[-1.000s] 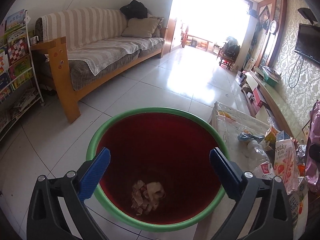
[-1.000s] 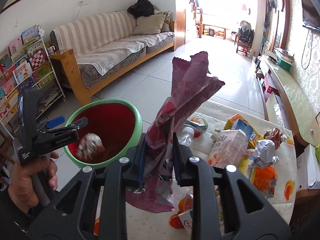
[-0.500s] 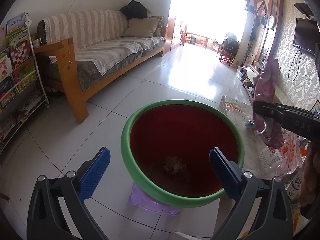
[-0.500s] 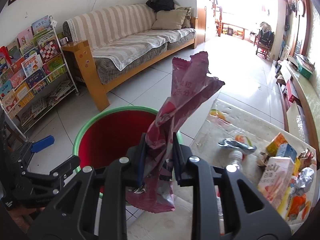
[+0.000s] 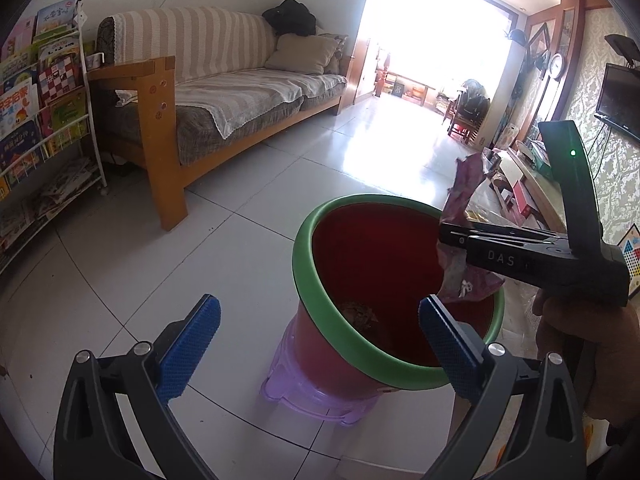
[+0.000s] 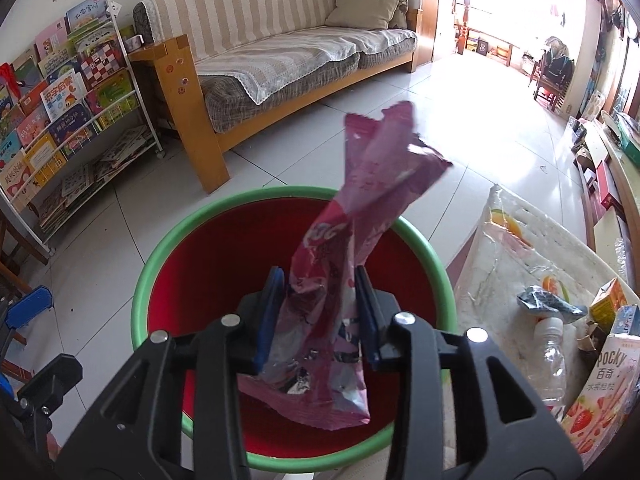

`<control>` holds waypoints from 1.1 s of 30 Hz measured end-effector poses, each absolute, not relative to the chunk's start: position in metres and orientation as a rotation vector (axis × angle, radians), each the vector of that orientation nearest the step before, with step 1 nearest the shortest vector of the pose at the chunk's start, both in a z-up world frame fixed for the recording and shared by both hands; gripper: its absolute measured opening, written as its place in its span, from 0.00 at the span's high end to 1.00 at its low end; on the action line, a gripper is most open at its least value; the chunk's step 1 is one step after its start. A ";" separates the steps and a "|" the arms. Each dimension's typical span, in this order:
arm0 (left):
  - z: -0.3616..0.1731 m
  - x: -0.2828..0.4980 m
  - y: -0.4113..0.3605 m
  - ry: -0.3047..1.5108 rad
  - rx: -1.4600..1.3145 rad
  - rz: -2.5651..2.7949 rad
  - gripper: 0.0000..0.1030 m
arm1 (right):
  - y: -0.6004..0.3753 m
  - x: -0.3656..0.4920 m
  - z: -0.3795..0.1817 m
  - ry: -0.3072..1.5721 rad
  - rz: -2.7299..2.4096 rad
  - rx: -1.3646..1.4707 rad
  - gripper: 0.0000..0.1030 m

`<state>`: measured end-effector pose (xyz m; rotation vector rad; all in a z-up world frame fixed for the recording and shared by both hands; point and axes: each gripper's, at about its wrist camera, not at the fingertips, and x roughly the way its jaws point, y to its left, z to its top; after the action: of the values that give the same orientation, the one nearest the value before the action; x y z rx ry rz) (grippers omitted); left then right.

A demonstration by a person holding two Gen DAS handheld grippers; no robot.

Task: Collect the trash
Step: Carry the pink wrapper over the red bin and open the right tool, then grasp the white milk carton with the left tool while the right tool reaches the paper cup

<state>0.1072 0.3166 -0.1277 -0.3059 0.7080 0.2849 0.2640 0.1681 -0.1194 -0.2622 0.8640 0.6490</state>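
The right gripper hangs over the mouth of the red bin with the green rim, and a crumpled pink snack wrapper stands between its blue pads. The jaws have just been opening: they are now parted a little, and the wrapper's creased middle fills the gap loosely, its upper end fanning out above the far rim and its lower end hanging down inside the bin; whether the pads still press on it I cannot tell for certain, but the gap looks wider than the foil. From the left wrist view the same wrapper is seen edge-on at the bin's right rim, with the right gripper's black body crossing in from the right and the person's hand beneath it. The left gripper is wide open and holds nothing, its blue pads framing the near side of the bin, which sits on a small purple stool on the white tiled floor. Some crumpled trash lies at the bin's bottom. To the right, the table carries a clear bottle, a Pocky box and other packets. A striped sofa and a bookshelf stand far left.
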 end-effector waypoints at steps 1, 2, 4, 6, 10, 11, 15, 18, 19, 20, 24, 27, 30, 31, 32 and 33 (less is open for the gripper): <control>-0.128 0.107 0.317 0.707 -0.307 0.285 0.08 | 0.171 0.265 -0.121 0.867 0.646 -0.267 0.48; -0.128 0.107 0.317 0.705 -0.308 0.285 0.08 | 0.172 0.264 -0.122 0.865 0.635 -0.275 0.41; -0.128 0.107 0.316 0.704 -0.309 0.284 0.08 | 0.172 0.262 -0.121 0.853 0.624 -0.276 0.25; -0.128 0.106 0.314 0.704 -0.306 0.287 0.08 | 0.171 0.260 -0.120 0.846 0.614 -0.284 0.11; -0.126 0.107 0.308 0.706 -0.300 0.284 0.08 | 0.164 0.257 -0.115 0.840 0.613 -0.275 0.05; -0.125 0.108 0.306 0.707 -0.297 0.285 0.08 | 0.161 0.256 -0.113 0.840 0.611 -0.268 0.05; -0.116 0.111 0.297 0.700 -0.290 0.282 0.08 | 0.143 0.250 -0.096 0.838 0.605 -0.224 0.05; -0.108 0.114 0.284 0.701 -0.283 0.257 0.08 | 0.120 0.241 -0.078 0.818 0.571 -0.199 0.05; -0.105 0.114 0.278 0.702 -0.282 0.241 0.08 | 0.109 0.238 -0.072 0.814 0.556 -0.182 0.05; -0.102 0.115 0.272 0.697 -0.279 0.228 0.08 | 0.099 0.234 -0.066 0.811 0.545 -0.162 0.05; -0.090 0.115 0.241 0.686 -0.246 0.176 0.08 | 0.046 0.211 -0.043 0.771 0.490 -0.120 0.05; -0.085 0.120 0.209 0.703 -0.224 0.117 0.08 | -0.004 0.195 -0.036 0.776 0.448 -0.086 0.05; -0.082 0.121 0.172 0.714 -0.194 0.067 0.08 | -0.056 0.181 -0.034 0.785 0.389 -0.077 0.05; -0.082 0.122 0.160 0.716 -0.185 0.045 0.08 | -0.073 0.177 -0.035 0.790 0.370 -0.070 0.05; -0.081 0.121 0.146 0.718 -0.176 0.022 0.08 | -0.091 0.173 -0.036 0.796 0.350 -0.066 0.05; -0.082 0.122 0.133 0.723 -0.166 0.001 0.08 | -0.107 0.168 -0.038 0.801 0.329 -0.066 0.05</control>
<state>0.1219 0.1328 -0.0817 -0.1662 0.7229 0.0010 0.1680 -0.1073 -0.0381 -0.0664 0.8008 0.3291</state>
